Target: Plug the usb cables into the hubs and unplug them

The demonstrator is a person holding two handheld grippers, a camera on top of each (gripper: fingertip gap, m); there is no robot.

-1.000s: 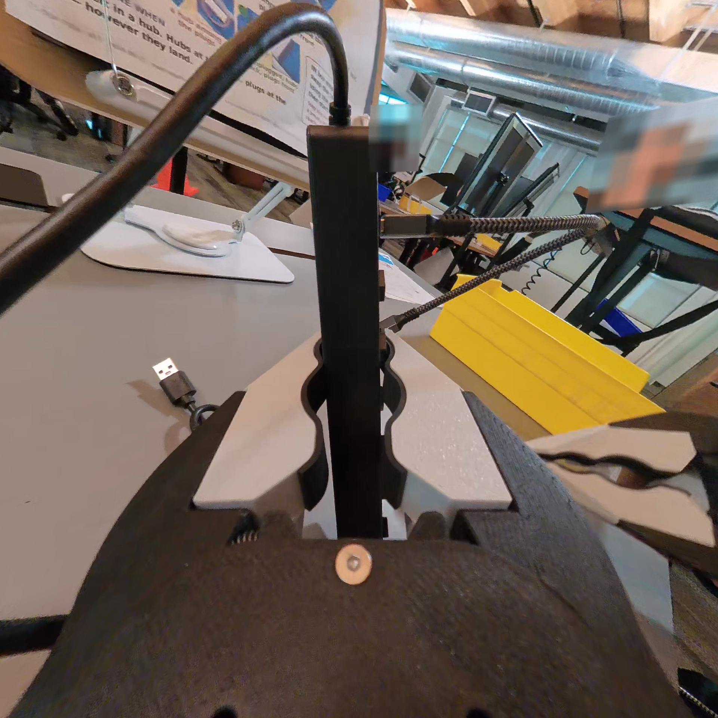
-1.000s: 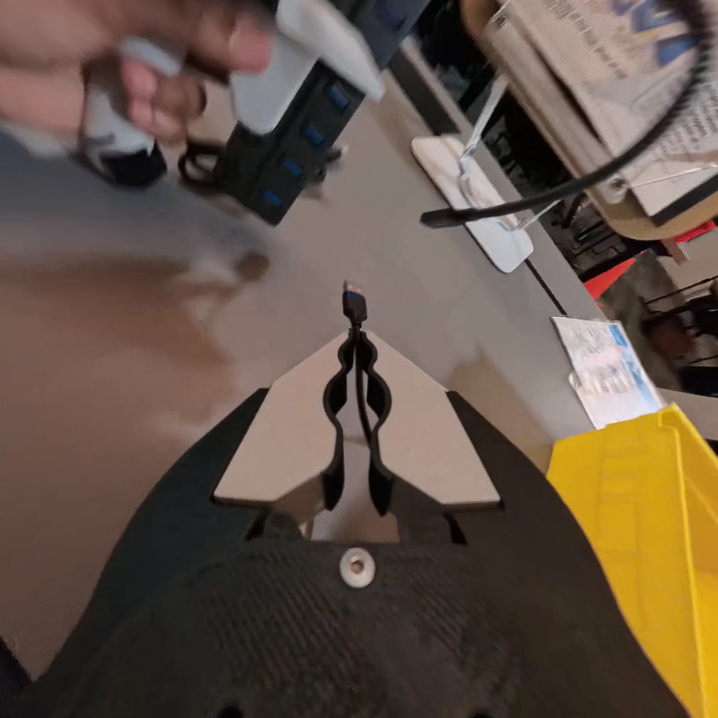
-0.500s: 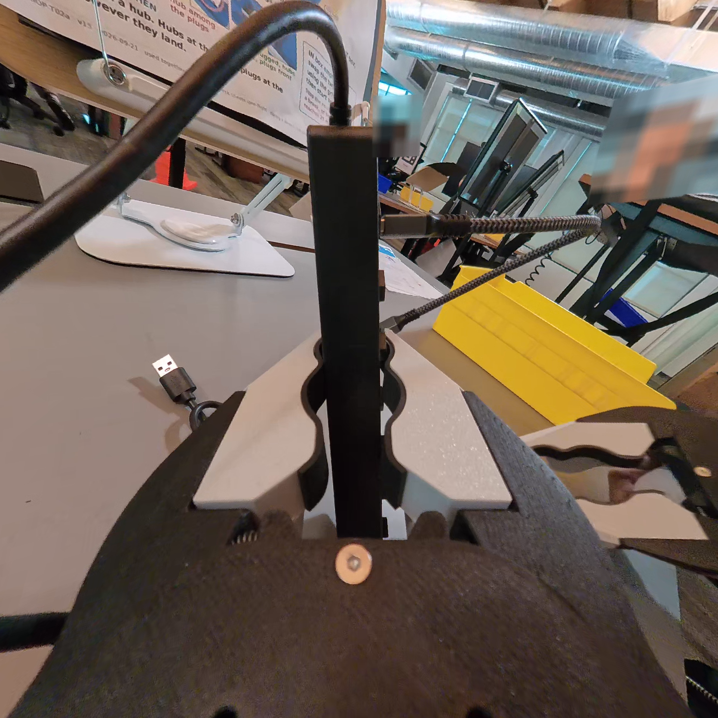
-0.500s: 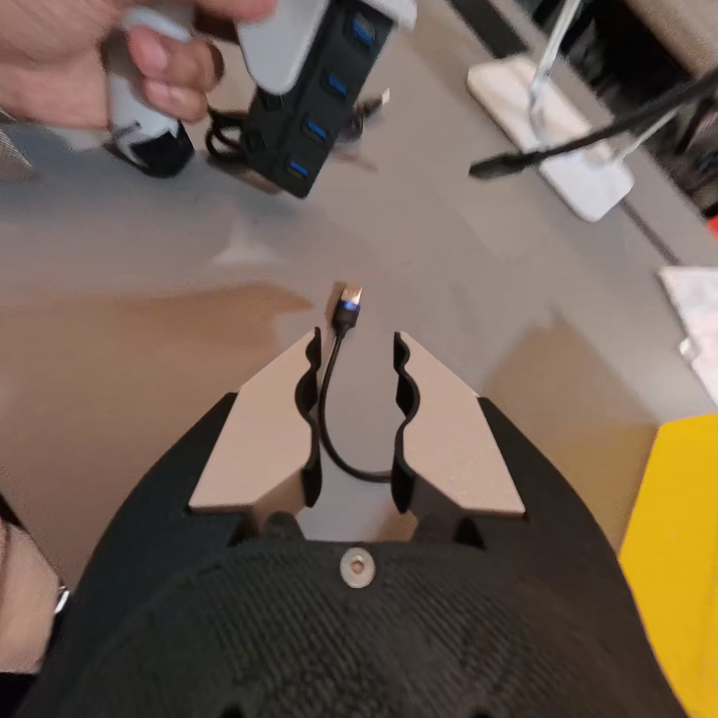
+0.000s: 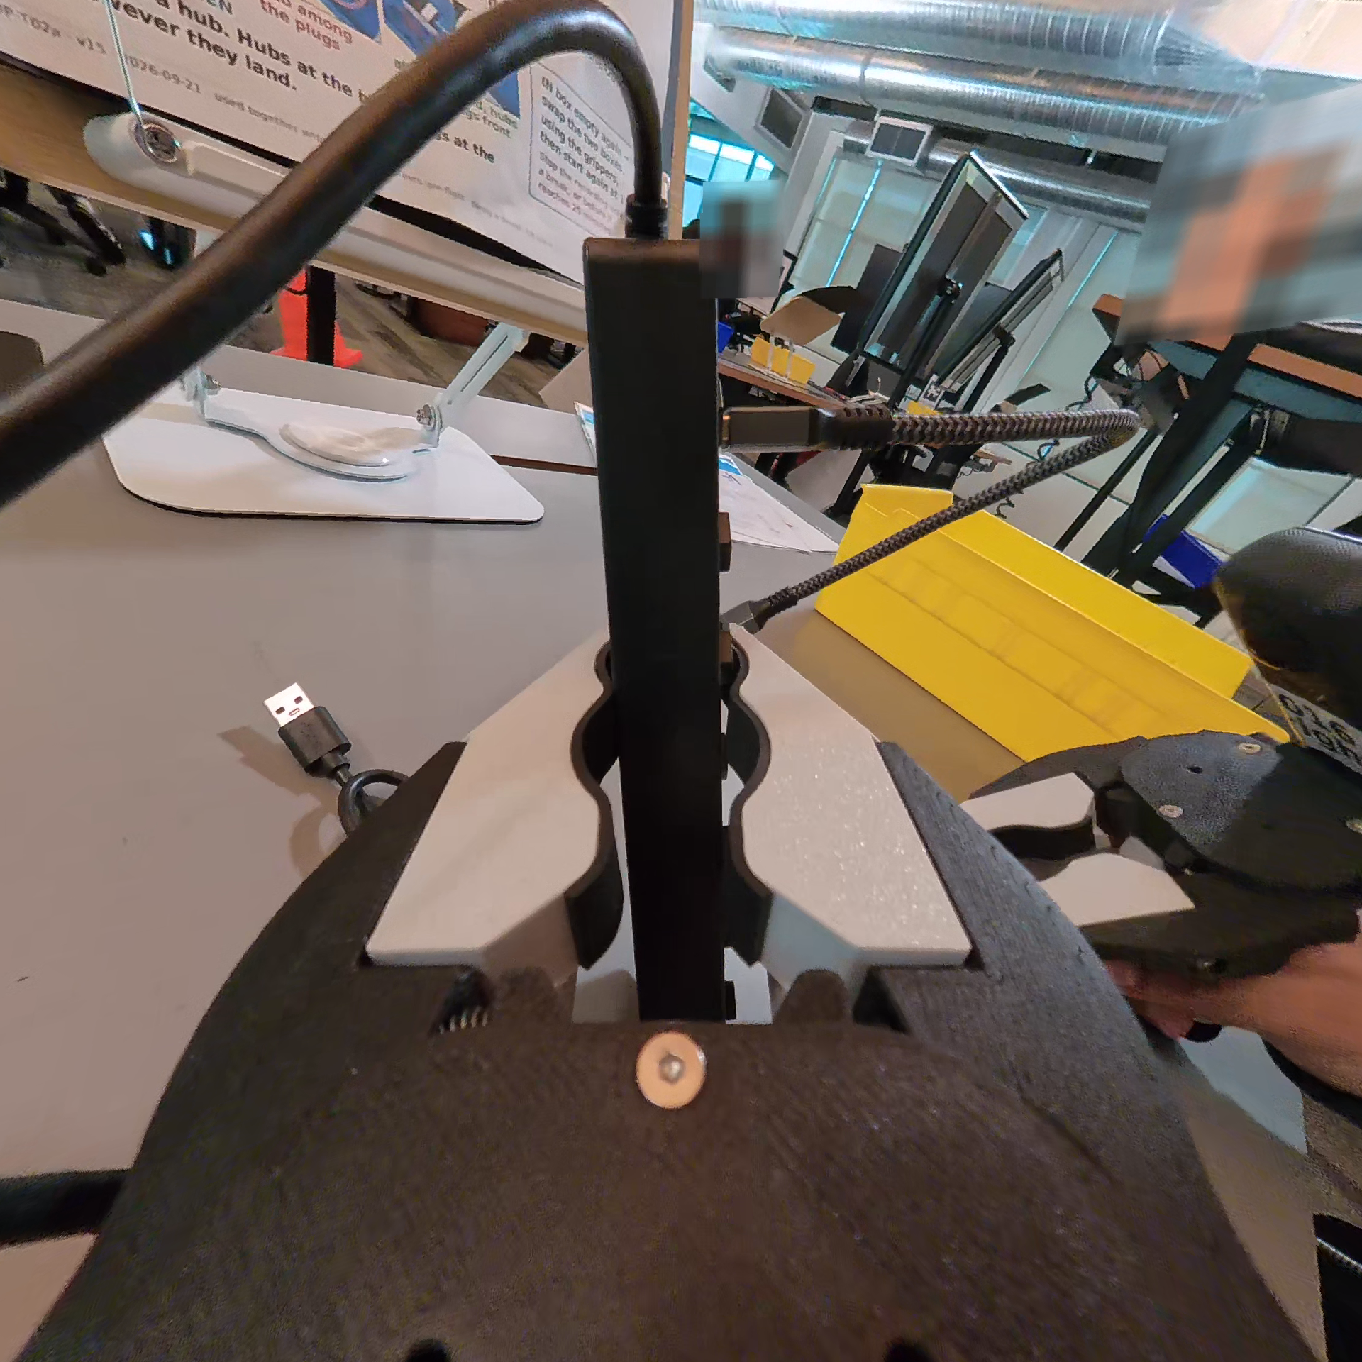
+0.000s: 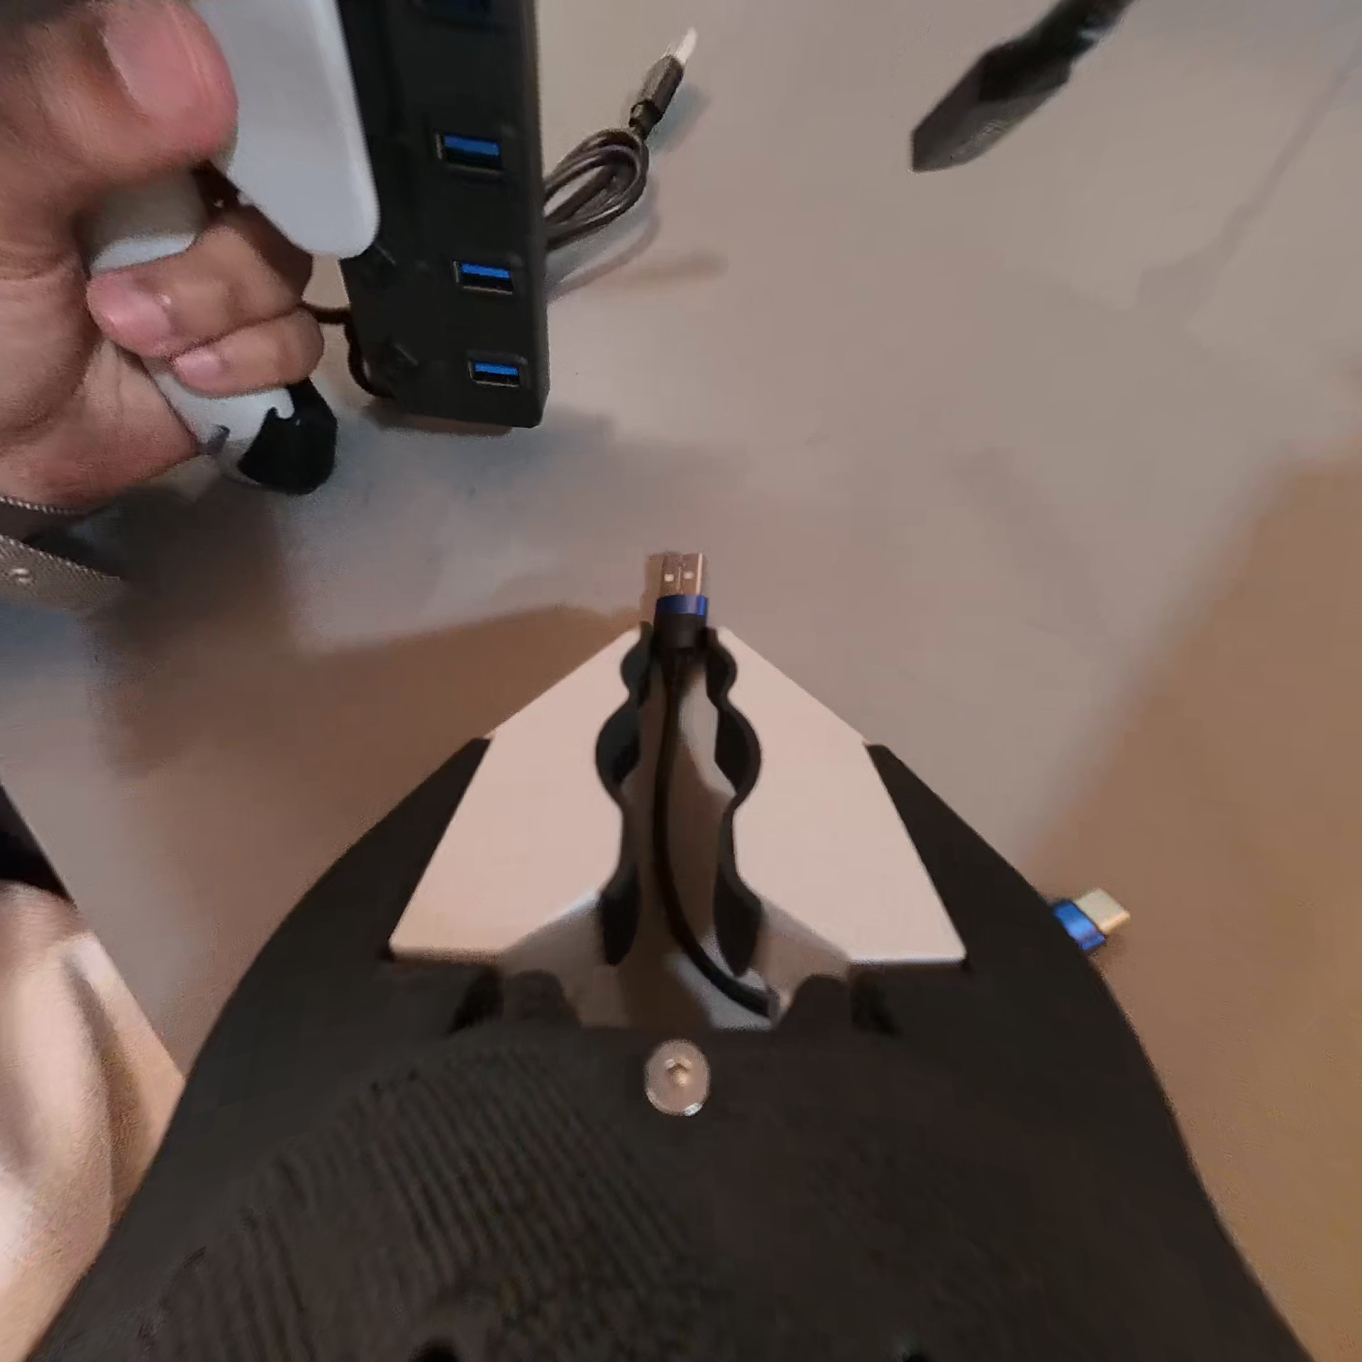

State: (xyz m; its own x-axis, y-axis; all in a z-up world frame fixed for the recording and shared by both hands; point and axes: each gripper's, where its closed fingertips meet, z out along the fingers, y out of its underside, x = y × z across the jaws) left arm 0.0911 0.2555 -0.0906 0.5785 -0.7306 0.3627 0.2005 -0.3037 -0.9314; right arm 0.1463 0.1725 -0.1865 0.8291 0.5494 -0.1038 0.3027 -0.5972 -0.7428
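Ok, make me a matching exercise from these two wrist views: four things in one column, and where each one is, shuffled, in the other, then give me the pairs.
Things:
1. black hub
2. blue-collared USB plug
3. braided cable
4. yellow bin

Places:
A. resting on the table, in neither gripper
B. clamped upright in the left gripper
C. plugged into the side of the hub
D. pinched at the tips of the right gripper

Pairs: 1-B, 2-D, 3-C, 4-A
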